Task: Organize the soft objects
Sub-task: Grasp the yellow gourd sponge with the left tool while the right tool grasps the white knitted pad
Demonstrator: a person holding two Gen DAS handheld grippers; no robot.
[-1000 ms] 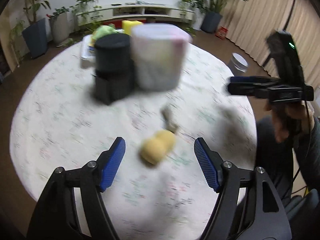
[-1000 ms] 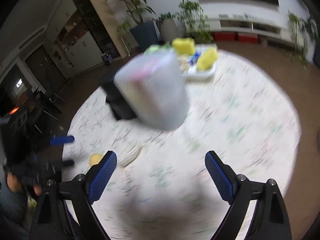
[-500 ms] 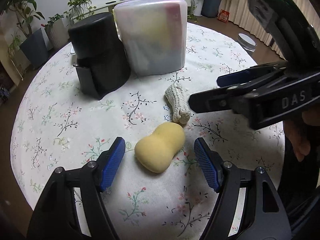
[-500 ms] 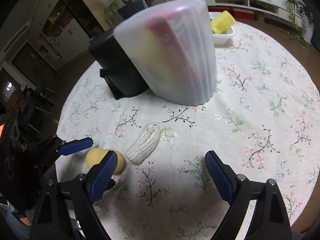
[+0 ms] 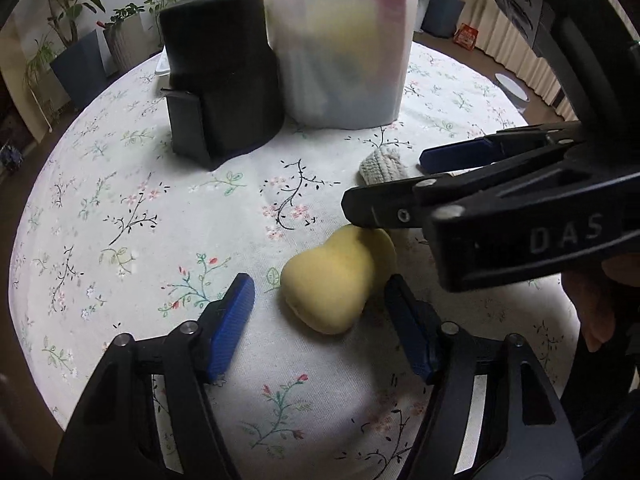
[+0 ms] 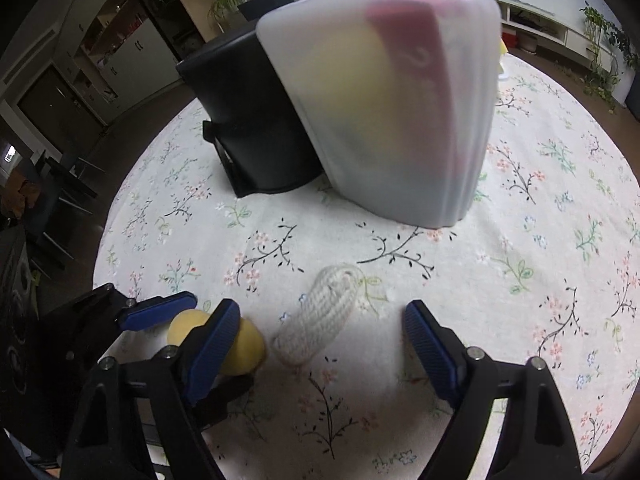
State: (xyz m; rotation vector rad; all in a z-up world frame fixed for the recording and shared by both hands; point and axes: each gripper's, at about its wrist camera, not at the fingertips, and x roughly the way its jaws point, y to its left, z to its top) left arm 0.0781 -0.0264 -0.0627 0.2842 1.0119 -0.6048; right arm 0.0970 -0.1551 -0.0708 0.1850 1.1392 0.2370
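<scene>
Tongs on both hands stand apart and have just been closing — left tongs (image 5: 318,316) straddling the yellow sponge (image 5: 336,282), right tongs (image 6: 320,338) around the knitted roll (image 6: 318,316) just beside it — both look light and squashy, best pinched mid-body.

You're over a round counter (image 5: 120,208) draped in a floral cloth. Beyond its far edge you can see potted plants (image 5: 76,52) along the wall, beige curtains (image 5: 516,52) at right, and a low white shelf unit (image 6: 536,20).
</scene>
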